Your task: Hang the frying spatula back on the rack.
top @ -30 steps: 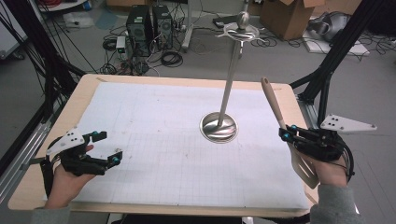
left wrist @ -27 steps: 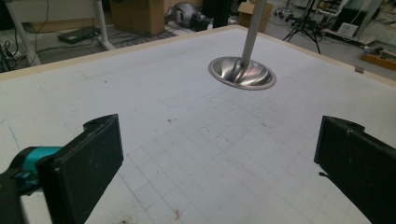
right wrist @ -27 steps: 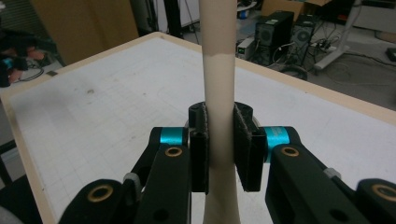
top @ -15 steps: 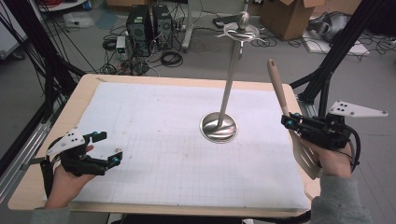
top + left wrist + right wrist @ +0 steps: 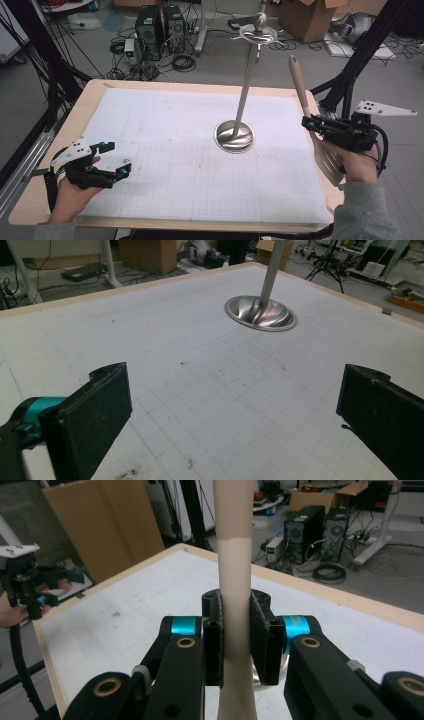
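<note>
At the right desk edge your right gripper [image 5: 311,123], jaws clamped on the spatula [image 5: 300,90], has lifted it, probably toward the stand [image 5: 235,135]; left gripper [image 5: 116,159] rests, jaws wide.

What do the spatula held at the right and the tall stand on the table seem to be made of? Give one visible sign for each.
Spatula: probably silicone or plastic; a matt, even beige skin, darker toward the handle's end. Stand: polished metal, likely steel; its round base mirrors the room and the pole gleams.
</note>
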`<state>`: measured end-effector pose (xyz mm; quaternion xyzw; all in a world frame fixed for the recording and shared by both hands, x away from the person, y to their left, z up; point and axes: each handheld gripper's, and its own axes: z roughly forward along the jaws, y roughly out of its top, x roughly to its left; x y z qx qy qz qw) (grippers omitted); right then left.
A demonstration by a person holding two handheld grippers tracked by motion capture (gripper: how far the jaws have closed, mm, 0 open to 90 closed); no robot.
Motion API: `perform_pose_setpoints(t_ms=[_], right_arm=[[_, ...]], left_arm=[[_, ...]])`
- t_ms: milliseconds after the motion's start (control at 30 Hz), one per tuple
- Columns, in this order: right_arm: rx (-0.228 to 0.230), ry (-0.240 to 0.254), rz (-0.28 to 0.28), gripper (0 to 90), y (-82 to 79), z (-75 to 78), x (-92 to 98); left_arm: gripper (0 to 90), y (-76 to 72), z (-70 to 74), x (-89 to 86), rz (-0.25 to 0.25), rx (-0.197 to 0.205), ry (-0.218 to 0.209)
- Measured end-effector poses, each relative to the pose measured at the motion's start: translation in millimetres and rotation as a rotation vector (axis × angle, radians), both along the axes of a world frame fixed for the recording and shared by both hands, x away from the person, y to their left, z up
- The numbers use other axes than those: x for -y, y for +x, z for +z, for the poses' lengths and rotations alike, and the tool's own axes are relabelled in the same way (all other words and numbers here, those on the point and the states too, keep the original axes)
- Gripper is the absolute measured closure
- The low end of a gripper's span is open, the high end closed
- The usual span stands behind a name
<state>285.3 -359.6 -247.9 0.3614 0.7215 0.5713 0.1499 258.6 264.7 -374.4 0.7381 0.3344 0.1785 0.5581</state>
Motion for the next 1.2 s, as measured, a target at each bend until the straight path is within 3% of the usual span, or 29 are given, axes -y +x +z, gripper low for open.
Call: perform_pose_setpoints(t_ms=[233, 600, 867, 1200], right_arm=[[-0.015, 0.041, 0.032, 78.4, 4.1, 5.2, 2.1], [-0.034, 0.066, 0.032, 78.4, 13.5, 5.1, -0.7], [-0.021, 0.104, 0.048, 78.4, 15.0, 6.2, 0.0], [-0.016, 0.058, 0.047, 78.4, 16.8, 15.5, -4.8]], left_arm=[[1.7, -0.5, -0.2, -1.3, 0.003, -0.005, -0.003], [1.8, -0.1, -2.2, -5.6, 0.014, -0.002, -0.007], [1.8, -0.4, -2.4, -4.9, 0.013, -0.005, -0.005], [1.8, -0.5, -2.5, -5.4, 0.015, -0.006, -0.009]])
